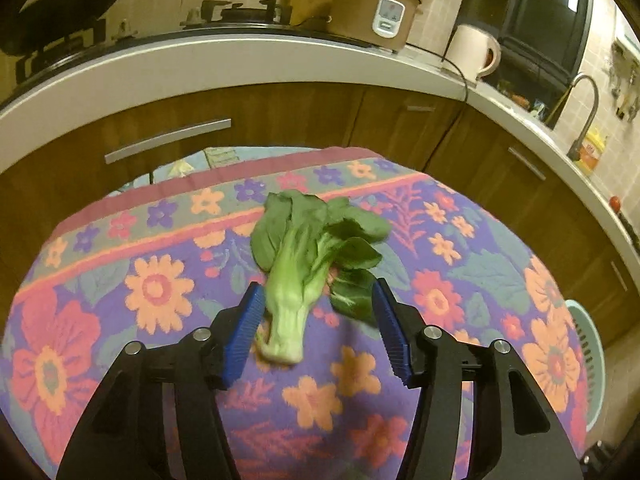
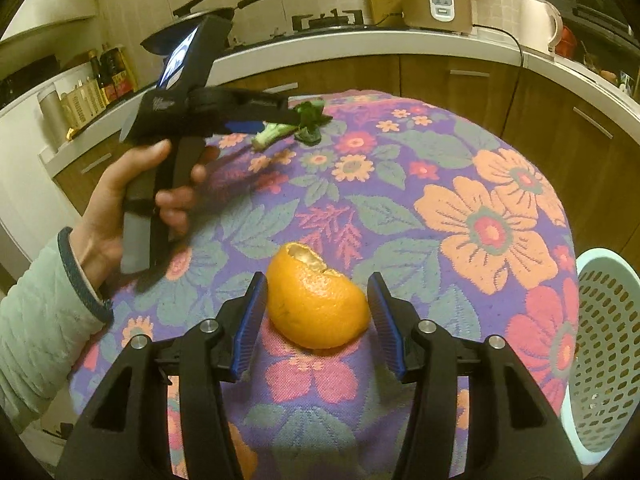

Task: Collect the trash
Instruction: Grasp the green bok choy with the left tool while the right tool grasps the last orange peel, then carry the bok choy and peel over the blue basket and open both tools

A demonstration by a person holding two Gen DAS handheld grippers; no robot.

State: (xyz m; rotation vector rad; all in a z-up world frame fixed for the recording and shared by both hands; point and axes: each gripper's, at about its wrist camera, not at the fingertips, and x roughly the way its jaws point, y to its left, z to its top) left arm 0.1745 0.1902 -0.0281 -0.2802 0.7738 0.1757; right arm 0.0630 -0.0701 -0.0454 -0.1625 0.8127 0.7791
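Greens [image 1: 304,264] between open left tool [image 1: 318,320] fingers; peel [image 2: 316,304] between right tool [image 2: 318,320].

in the left wrist view we look forward and down along the open left gripper [image 1: 318,320], close over the floral tablecloth [image 1: 160,292], facing the kitchen counter [image 1: 240,56]. in the right wrist view we sit close behind the right gripper [image 2: 316,320], same heading, nearer the table's front edge. both views share the cloth, the bok choy [image 1: 304,256] [image 2: 288,126], the rice cooker [image 1: 372,8] [image 2: 436,0] and the perforated basket [image 1: 586,344] [image 2: 604,344]; the right view also sees the left gripper [image 2: 256,120] from behind.
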